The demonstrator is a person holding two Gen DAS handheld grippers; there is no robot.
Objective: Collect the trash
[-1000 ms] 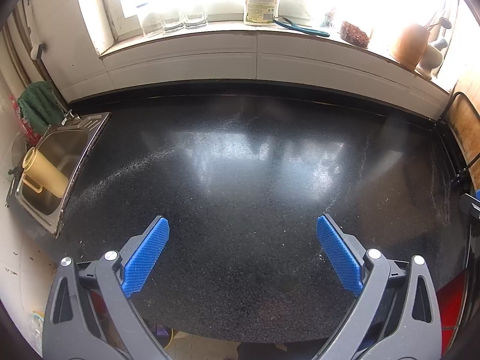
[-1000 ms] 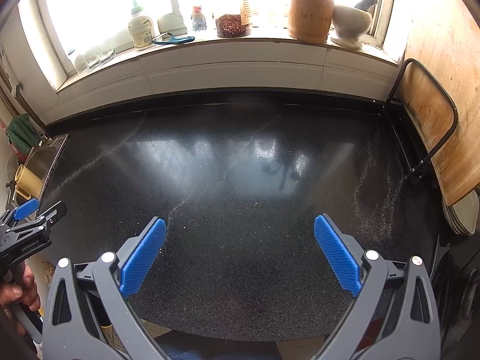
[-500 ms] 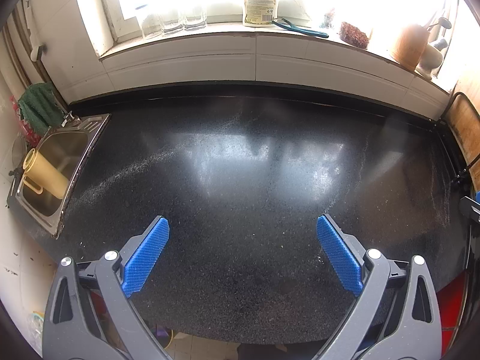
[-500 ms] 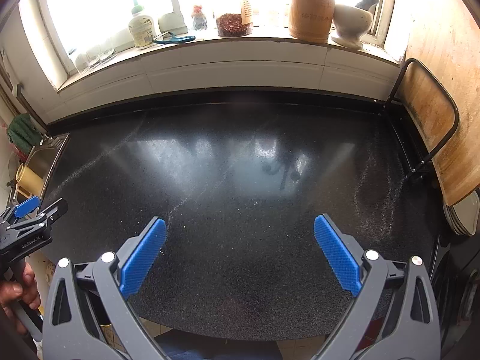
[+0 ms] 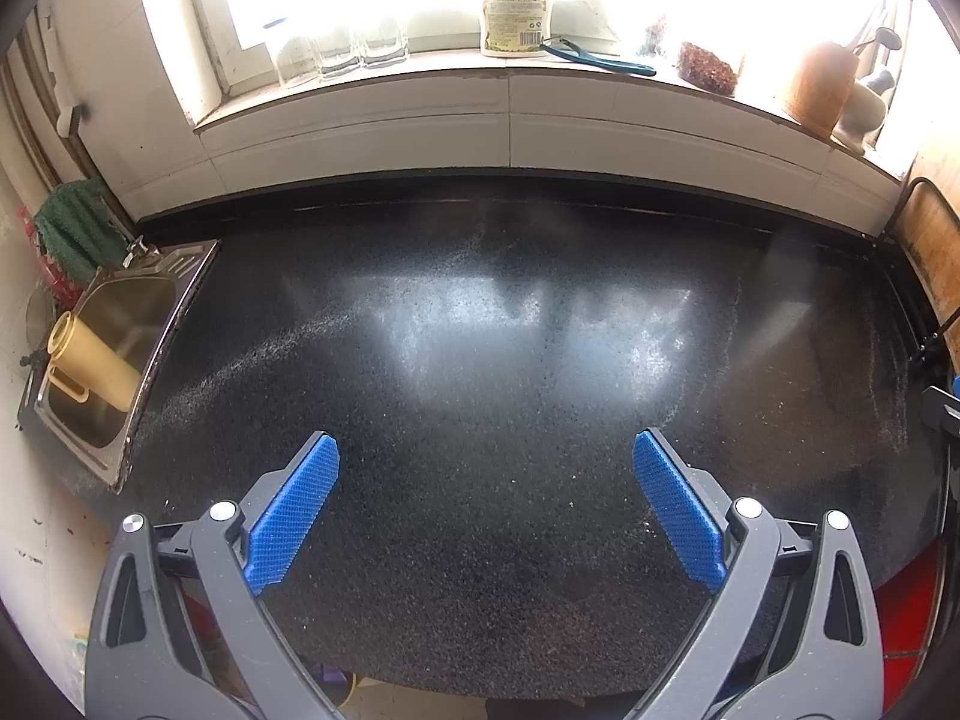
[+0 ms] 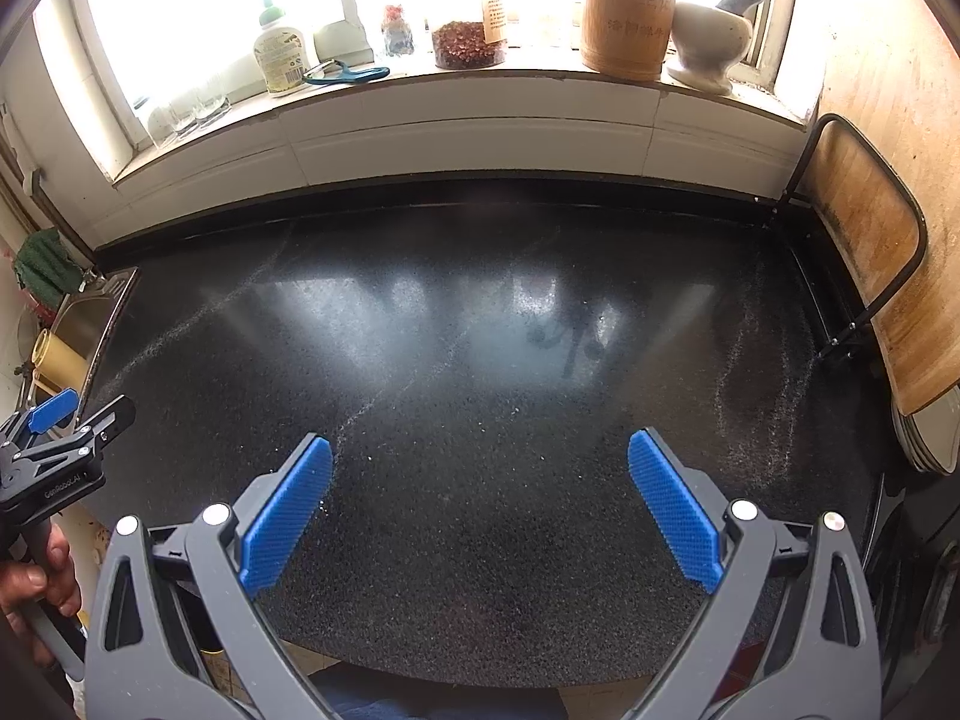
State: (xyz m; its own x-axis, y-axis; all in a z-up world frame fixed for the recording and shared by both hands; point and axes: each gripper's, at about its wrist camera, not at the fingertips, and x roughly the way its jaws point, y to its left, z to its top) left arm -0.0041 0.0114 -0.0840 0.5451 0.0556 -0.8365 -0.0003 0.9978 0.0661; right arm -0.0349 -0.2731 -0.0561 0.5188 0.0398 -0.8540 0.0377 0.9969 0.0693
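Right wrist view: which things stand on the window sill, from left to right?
Drinking glasses → soap bottle → blue-handled peeler → small jar → bowl of red flakes → wooden utensil holder → stone mortar with pestle.

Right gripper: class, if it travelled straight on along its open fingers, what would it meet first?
Probably the bare black countertop; nothing stands between the right gripper and it. Depth is unclear, so possibly the white tiled wall instead.

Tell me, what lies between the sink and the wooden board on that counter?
Only bare black counter, dusted with pale specks, between sink and board; both views show it.
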